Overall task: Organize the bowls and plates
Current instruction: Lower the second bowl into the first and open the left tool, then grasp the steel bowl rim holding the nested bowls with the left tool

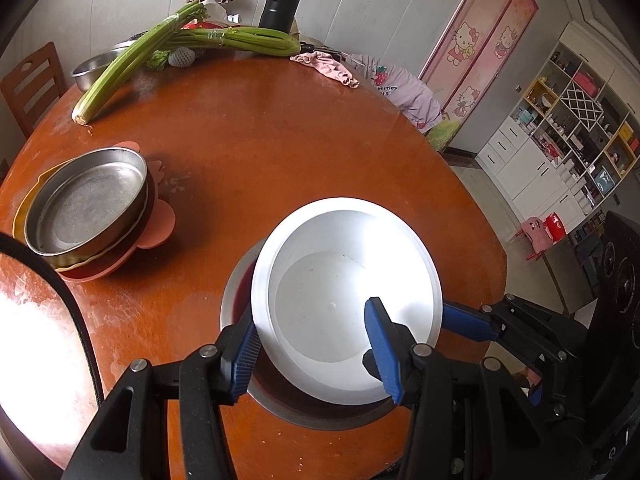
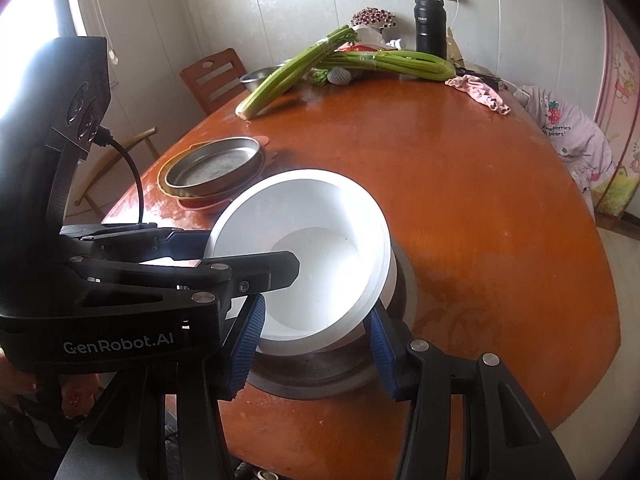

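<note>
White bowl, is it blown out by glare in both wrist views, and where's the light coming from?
Left wrist: white bowl overexposed along its far rim, window glare on the table lower left. Right wrist: bowl's far wall washed out, bright window upper left.

"GenRobot.AI" stands in pale letters on the black body of the left gripper (image 2: 256,280), seen from the right wrist. A pale garment (image 2: 568,136) hanging off the table's far right edge reads "berries" and "bears!" under a strawberry print. The black flask (image 1: 279,2) at the far edge bears small white lettering, too small to read.
</note>
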